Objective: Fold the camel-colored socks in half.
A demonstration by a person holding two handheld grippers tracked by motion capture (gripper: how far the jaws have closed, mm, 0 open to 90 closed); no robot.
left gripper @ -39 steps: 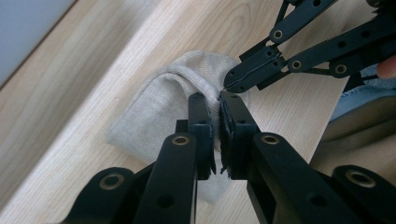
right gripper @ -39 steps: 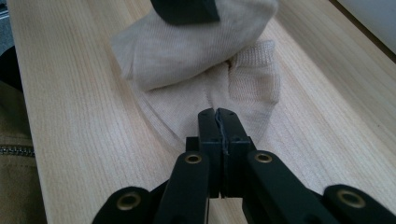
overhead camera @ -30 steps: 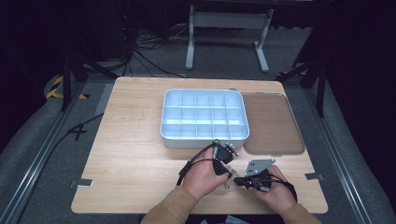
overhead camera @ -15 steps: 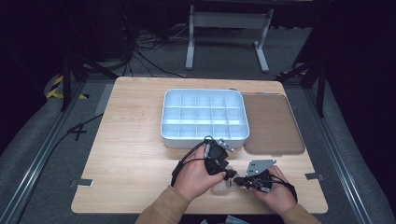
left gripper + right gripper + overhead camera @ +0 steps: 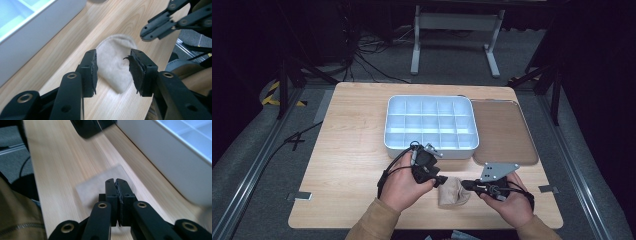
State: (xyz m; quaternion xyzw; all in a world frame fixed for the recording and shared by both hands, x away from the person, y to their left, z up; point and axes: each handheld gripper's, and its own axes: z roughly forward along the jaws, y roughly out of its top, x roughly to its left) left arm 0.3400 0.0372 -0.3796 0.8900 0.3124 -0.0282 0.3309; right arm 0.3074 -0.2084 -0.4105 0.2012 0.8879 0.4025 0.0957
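Note:
A beige cloth pouch point(image 5: 452, 191) lies flat on the wooden table point(image 5: 352, 150) near its front edge, between my two grippers. My left gripper point(image 5: 443, 181) is at its left side. In the left gripper view the open left gripper point(image 5: 113, 56) hovers over the pouch point(image 5: 112, 67); its jaws have just been closing a little and the pads do not touch the fabric. My right gripper point(image 5: 464, 185) points in from the right, shut with nothing in it. In the right gripper view the shut right gripper point(image 5: 116, 181) hangs above the blurred pouch point(image 5: 97, 186).
A white compartment box point(image 5: 429, 147) stands just behind the grippers, its wall close in both gripper views point(image 5: 37, 37) point(image 5: 162, 157). A brown tray point(image 5: 502, 130) lies right of it. Bare wood stretches to the left of the box.
My left hand has drawn left and back from the box's front, and its jaws have come apart. The pouch now lies uncovered between the grippers. The right gripper has risen slightly, still shut.

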